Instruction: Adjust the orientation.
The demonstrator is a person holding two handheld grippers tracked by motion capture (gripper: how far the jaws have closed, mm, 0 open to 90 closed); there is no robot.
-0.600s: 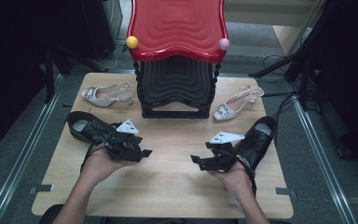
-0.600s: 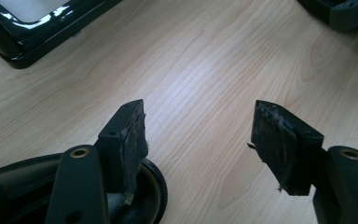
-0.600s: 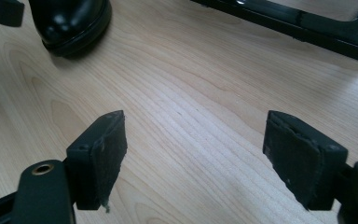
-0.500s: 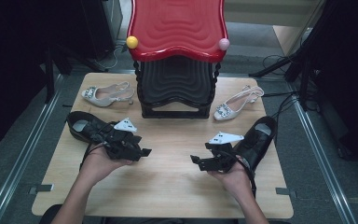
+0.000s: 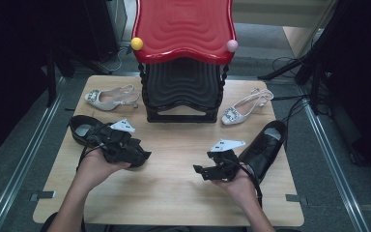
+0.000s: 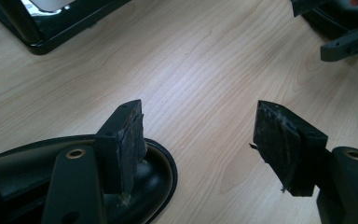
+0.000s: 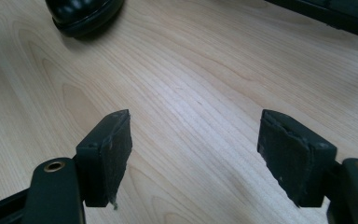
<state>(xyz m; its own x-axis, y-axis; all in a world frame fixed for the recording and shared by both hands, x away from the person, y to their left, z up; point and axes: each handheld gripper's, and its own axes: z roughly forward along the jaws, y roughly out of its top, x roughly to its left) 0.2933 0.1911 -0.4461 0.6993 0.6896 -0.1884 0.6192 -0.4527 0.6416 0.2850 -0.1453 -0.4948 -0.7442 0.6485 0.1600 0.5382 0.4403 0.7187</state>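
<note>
- High view: left gripper (image 5: 142,155) hovers, jaws apart, beside a black shoe (image 5: 84,131) on the table (image 5: 174,193);
- right gripper (image 5: 200,170), jaws apart, empty, near another black shoe (image 5: 265,145).

Each claw is matte black plastic with a pale grey three-cornered plate on top, the left claw (image 5: 142,155) and the right claw (image 5: 199,170) alike. A black cable trails back from each along the forearm. Close up, the left claw (image 6: 200,140) carries two blocky jaws faced with worn, frayed dark pads (image 6: 133,140); brass-coloured rivets sit in the jaw arms. The right claw (image 7: 193,144) looks the same. The forearms are bare, no sleeves.
</note>
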